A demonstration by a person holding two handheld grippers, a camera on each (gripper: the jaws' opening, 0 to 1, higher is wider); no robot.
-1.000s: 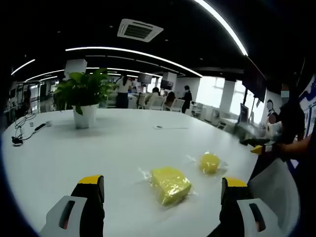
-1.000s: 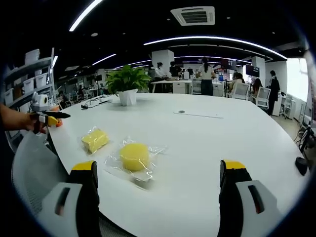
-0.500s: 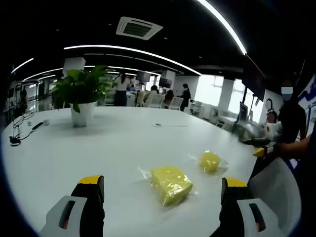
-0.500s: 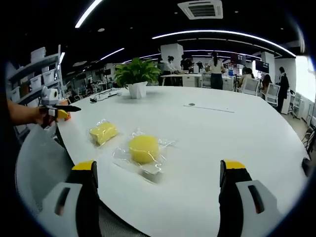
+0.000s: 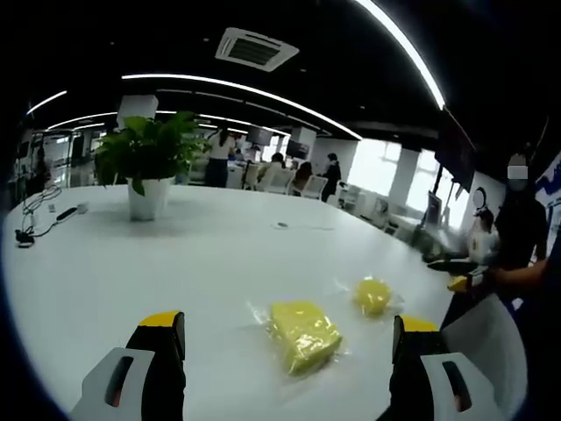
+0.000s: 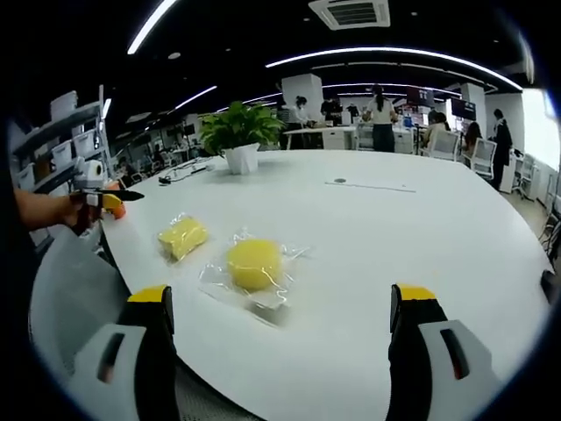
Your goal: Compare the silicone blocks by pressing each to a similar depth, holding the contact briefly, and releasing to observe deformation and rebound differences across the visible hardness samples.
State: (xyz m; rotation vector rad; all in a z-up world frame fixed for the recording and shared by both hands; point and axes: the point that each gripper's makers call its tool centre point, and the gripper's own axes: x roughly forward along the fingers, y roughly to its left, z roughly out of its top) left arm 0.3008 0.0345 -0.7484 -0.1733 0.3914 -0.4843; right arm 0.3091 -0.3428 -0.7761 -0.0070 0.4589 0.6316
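In the left gripper view, the rectangular yellow block (image 5: pixel 302 331) lies nearest on the white table (image 5: pixel 131 263), the round yellow block (image 5: pixel 372 295) just beyond; the right gripper view reverses that order and adds a potted plant (image 6: pixel 237 136). Both the left gripper (image 5: pixel 285 368) and right gripper (image 6: pixel 280 368) hover wide open, holding and touching nothing, level above the table edge.

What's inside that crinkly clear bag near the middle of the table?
A round yellow silicone block sits inside the clear plastic bag, which lies flat on the white table. The block's underside is hidden.
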